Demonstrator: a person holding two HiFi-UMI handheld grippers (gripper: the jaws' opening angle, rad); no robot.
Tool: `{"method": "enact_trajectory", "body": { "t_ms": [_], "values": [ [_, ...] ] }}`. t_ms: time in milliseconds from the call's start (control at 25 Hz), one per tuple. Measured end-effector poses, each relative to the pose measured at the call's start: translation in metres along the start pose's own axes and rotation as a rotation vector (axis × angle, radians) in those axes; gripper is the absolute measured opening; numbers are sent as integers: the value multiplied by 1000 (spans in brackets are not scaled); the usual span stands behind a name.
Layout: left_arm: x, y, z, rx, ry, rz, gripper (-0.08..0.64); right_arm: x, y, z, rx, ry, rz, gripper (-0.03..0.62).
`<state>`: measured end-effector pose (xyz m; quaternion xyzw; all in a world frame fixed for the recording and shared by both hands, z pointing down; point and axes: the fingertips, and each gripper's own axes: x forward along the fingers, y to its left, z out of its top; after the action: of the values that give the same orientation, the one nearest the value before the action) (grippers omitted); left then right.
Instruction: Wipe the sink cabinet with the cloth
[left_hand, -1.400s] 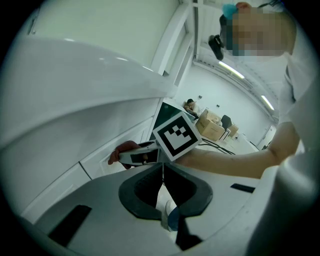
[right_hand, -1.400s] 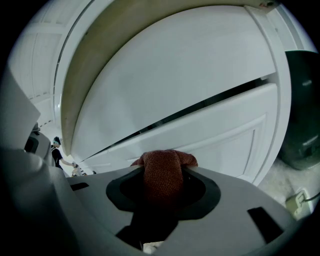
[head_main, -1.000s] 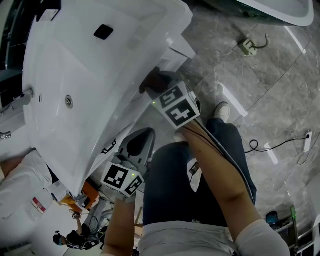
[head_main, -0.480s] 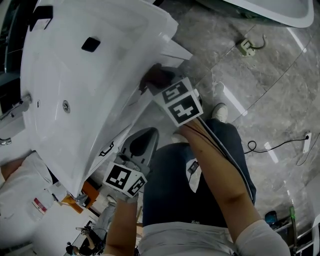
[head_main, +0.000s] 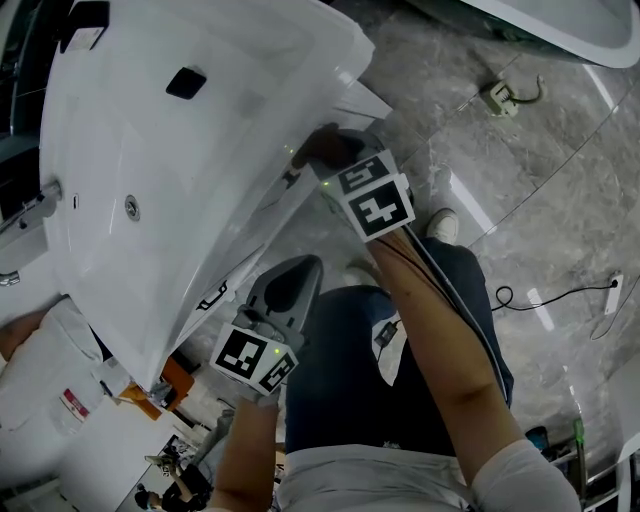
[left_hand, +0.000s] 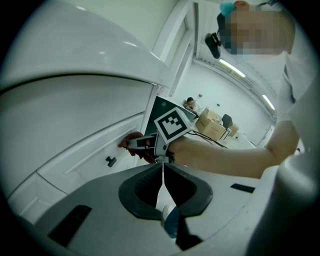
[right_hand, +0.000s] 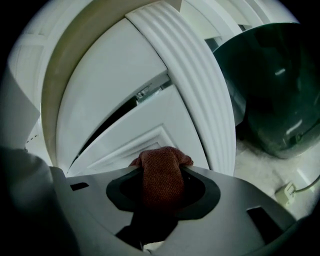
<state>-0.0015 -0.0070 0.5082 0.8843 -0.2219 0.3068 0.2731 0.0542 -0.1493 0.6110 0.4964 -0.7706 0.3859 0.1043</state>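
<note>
While the right gripper (right_hand: 162, 169) clamps its 2 jaws on the folded reddish-brown cloth (right_hand: 160, 182), the cloth's long axis runs along the jaws. Its rounded end points forward at the raised panel of the white sink cabinet (right_hand: 120, 95) door, and in the left gripper view it lies against the door near a small dark handle (left_hand: 110, 161). The left gripper (left_hand: 162, 167) has its jaws closed together on nothing. Print on a tag (head_main: 75, 405) on a white garment (head_main: 40, 375) is too small to read
</note>
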Motion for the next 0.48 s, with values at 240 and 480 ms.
{"method": "enact_trajectory", "body": {
  "t_ms": [240, 480],
  "values": [
    [9, 11, -8, -5, -15, 9, 14, 22, -19, -27, -5, 61, -28, 155],
    [15, 19, -17, -6, -28, 11, 14, 40, -34, -48, -5, 96, -52, 155]
  ]
}}
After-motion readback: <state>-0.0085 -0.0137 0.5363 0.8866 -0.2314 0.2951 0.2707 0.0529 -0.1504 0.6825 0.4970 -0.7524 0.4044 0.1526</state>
